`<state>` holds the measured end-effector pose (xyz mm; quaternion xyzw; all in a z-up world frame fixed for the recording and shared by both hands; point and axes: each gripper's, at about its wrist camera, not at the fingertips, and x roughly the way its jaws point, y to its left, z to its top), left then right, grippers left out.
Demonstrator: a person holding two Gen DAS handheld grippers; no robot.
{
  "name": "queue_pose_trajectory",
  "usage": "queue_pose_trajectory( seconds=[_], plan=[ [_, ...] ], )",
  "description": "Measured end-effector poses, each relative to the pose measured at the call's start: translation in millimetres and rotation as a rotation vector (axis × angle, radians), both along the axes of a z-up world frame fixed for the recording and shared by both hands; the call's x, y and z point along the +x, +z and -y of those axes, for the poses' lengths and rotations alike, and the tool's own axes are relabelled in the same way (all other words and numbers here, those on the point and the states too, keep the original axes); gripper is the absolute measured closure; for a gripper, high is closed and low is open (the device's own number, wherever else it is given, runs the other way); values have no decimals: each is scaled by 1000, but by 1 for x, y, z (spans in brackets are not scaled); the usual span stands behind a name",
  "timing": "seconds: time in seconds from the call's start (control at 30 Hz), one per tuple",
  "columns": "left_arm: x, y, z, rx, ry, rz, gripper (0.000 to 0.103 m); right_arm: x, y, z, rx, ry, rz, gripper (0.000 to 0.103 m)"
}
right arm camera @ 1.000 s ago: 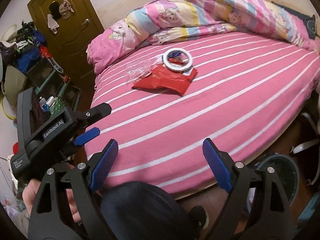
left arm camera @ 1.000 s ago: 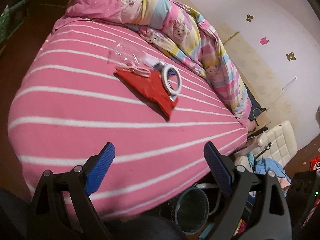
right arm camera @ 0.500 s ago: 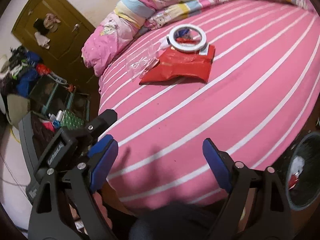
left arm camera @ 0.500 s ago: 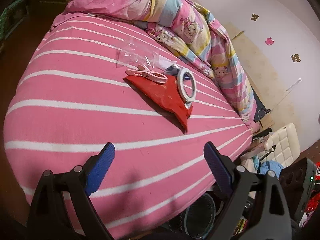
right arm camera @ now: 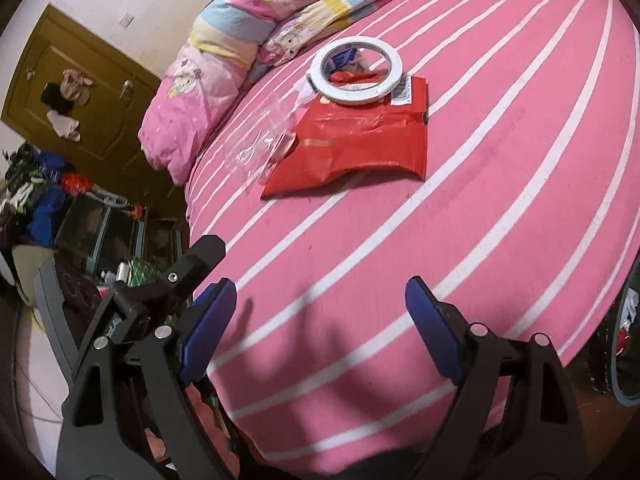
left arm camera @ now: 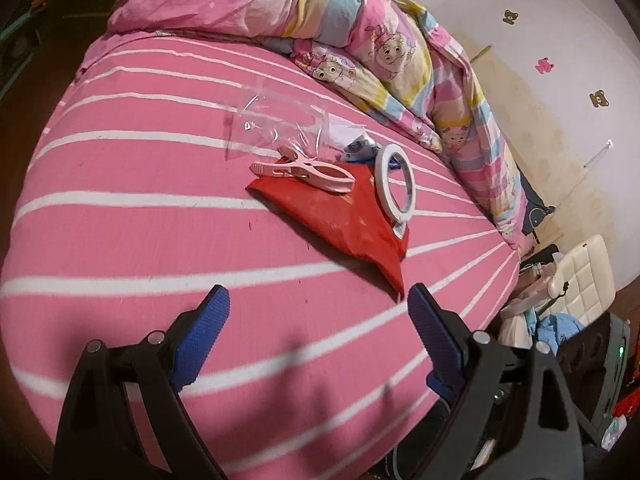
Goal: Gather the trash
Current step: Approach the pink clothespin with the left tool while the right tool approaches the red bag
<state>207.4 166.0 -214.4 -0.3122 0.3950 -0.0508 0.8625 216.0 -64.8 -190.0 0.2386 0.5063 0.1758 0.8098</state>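
A red snack bag [left arm camera: 344, 216] [right arm camera: 360, 140] lies flat on the pink striped bed [left arm camera: 140, 220] [right arm camera: 500, 200]. A white tape ring [left arm camera: 394, 184] [right arm camera: 356, 70] rests on its far end. A pink clothes peg [left arm camera: 304, 172] lies across the bag. A clear plastic bag [left arm camera: 276, 124] [right arm camera: 260, 148] lies beside it, and a small blue and white wrapper [left arm camera: 360, 148] behind it. My left gripper [left arm camera: 318, 320] is open and empty, just short of the bag's near corner. My right gripper [right arm camera: 320, 312] is open and empty over the bed's near part.
A rolled pink cartoon quilt [left arm camera: 360, 40] [right arm camera: 260, 20] lies along the far side of the bed. A dark round bin [right arm camera: 628, 340] stands on the floor at the right bed edge. A brown door [right arm camera: 80, 92] and piled clutter [right arm camera: 44, 196] stand left.
Both grippers have moved forward over the bed toward the red bag, which now looms larger in both views. Both stay open.
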Motion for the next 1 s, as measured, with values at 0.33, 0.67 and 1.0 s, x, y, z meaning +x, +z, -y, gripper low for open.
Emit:
queue_pose_trajectory(
  seconds=[0.33, 0.67, 1.0],
  plan=[
    [46, -10, -8, -74, -11, -20, 15, 36, -34, 6, 132, -112, -87, 17],
    [84, -21, -17, -185, -16, -67, 16, 65, -55, 6, 223, -220, -85, 17],
    [116, -45, -27, -401, -1, -118, 17, 93, -63, 5, 263, -269, -65, 17]
  ],
)
